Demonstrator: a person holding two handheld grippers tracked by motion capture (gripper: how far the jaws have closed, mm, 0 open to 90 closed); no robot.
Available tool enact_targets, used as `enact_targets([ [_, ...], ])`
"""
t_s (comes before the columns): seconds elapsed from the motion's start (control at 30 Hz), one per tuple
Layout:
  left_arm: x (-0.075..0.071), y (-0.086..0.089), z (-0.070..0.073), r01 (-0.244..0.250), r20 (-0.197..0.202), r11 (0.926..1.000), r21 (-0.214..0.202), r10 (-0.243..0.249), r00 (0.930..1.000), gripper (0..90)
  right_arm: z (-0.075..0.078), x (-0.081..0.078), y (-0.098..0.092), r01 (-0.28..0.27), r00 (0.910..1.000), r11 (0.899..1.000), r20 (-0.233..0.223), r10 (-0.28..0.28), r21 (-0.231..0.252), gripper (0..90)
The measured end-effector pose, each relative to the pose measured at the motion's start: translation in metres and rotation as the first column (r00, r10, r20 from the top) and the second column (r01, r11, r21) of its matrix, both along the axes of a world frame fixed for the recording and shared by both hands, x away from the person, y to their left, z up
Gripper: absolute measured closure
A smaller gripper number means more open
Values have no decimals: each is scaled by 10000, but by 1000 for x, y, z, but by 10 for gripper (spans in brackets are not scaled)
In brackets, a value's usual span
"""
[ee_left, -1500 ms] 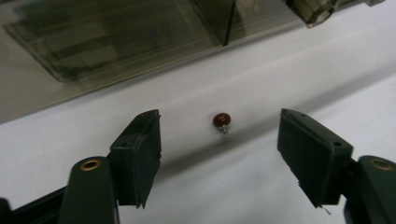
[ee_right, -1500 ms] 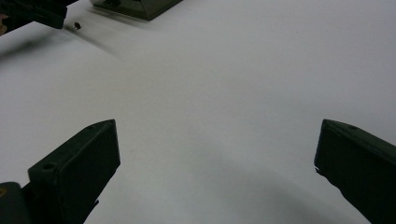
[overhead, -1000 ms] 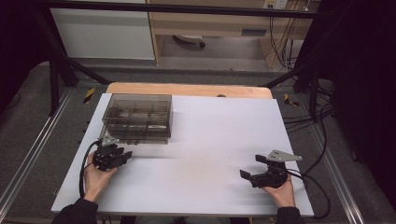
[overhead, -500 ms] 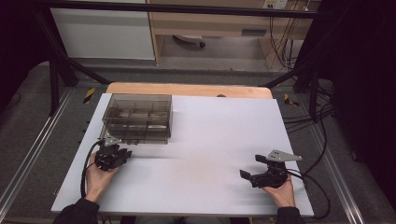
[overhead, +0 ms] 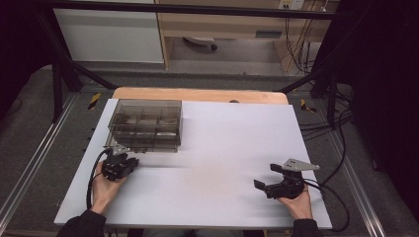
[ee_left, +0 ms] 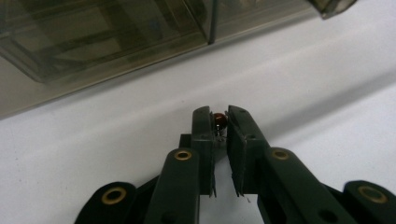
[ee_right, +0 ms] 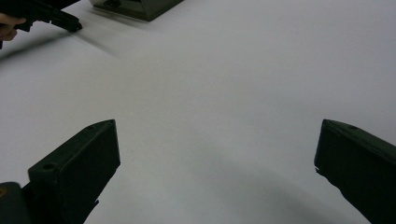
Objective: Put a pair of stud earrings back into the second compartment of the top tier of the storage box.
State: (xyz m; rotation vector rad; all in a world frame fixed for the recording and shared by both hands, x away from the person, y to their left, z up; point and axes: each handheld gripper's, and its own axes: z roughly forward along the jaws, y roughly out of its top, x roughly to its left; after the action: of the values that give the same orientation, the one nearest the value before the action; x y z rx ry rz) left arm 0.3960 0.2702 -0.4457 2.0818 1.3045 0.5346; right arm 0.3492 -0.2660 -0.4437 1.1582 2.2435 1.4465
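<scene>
Nearest you, your right tool (overhead: pixel 269 177) rests on the white worktop (overhead: pixel 222 148) at its near right, jaws spread wide with nothing between them. Your left tool (ee_left: pixel 221 122) sits at the near left, its jaws having just closed almost together on a small dark red-brown bead-like piece (ee_left: pixel 220 120). The piece is pinched at the very tips, just above the worktop; it looks roundish, with thin wire-like legs trailing back between the jaws, so its long axis seems to run along the tool, though it is too small to be sure. Just beyond stands a smoky transparent compartment box (overhead: pixel 144 124), near the far left edge.
</scene>
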Motion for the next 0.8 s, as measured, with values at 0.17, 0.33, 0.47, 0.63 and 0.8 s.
enact_targets([
  [0.17,0,0,0,-38,-26,10000,-34,38,10000,816,0,0,0,11,10000,10000,0,-11,8,7],
  [0.33,0,2,2,-46,-41,10000,-16,46,10000,818,0,0,0,-2,10000,10000,-9,2,6,7],
  [0.47,-2,3,5,-28,42,9998,-190,29,10000,819,0,0,0,1,10000,10000,-10,-1,4,7],
  [0.63,-6,2,9,65,170,9992,-387,-58,9998,819,0,0,0,-6,10000,10000,-6,6,-19,7],
  [0.8,-10,2,12,268,200,9986,-454,-259,9995,819,0,0,0,1,10000,10000,-14,-1,-24,7],
])
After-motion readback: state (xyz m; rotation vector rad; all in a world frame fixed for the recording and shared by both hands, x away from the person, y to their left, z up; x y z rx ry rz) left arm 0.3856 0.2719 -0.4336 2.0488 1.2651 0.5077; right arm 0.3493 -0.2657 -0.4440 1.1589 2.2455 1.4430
